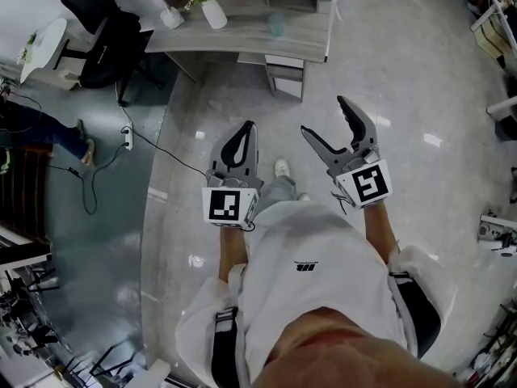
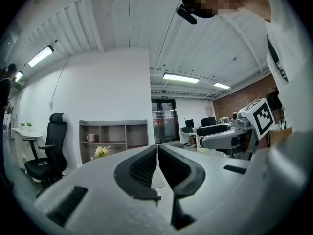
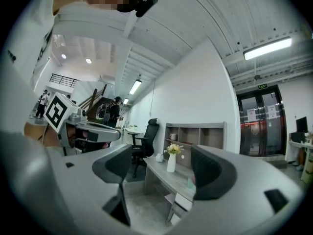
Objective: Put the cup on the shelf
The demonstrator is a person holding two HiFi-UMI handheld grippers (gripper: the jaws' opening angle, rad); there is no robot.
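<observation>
Grippers hover short of the grey wooden tabletop (image 1: 242,32).
Left gripper (image 1: 250,129) fingers clenched, right gripper (image 1: 323,115) fingers spread, both empty; the pale green translucent cup (image 1: 276,25) stands on the tabletop near a white flower vase (image 1: 213,13), well apart from both.

Bright, even light comes from long white ceiling tube lamps (image 2: 182,77). The glossy grey floor (image 1: 420,79) shows glare spots. Both gripper views bend strongly at the edges and have dark corners.

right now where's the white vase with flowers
Head view, top left of centre: the white vase stands on the grey desk, beside a small white object.
</observation>
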